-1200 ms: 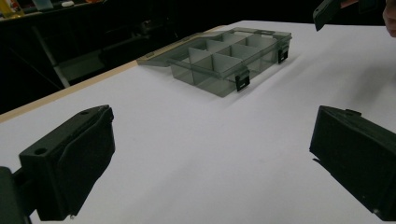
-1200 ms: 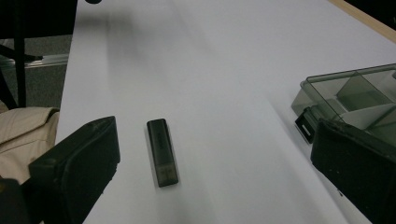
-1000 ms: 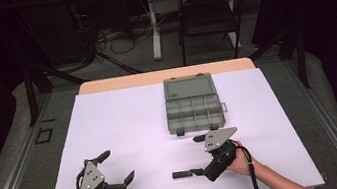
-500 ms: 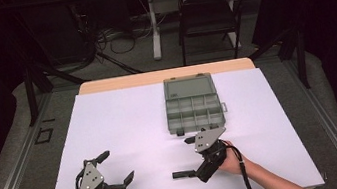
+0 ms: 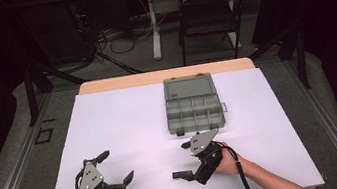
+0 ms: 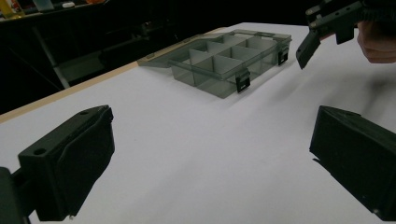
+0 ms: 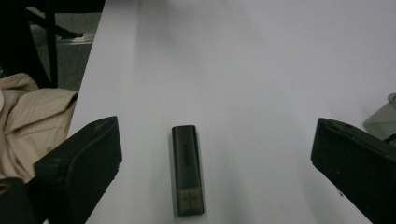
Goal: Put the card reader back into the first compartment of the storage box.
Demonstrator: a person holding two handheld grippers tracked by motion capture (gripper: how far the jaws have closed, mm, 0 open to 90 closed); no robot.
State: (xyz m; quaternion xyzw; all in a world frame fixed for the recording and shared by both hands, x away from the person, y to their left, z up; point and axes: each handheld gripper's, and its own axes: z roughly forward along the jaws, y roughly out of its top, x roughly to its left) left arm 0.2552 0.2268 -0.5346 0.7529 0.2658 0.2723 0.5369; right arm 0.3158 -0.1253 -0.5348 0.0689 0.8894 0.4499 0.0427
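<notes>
your right gripper (image 5: 185,160) stands wide, holding nothing. a dark usb stick (image 7: 187,169) lies on the white surface (image 5: 125,126) between its jaws, closer to the left one, long axis running 12 to 6 in the right gripper view, along your line of reach. left gripper (image 5: 115,167) also wide and empty, well off at 9 o'clock. open organiser box (image 5: 193,103) sits at 12.
</notes>
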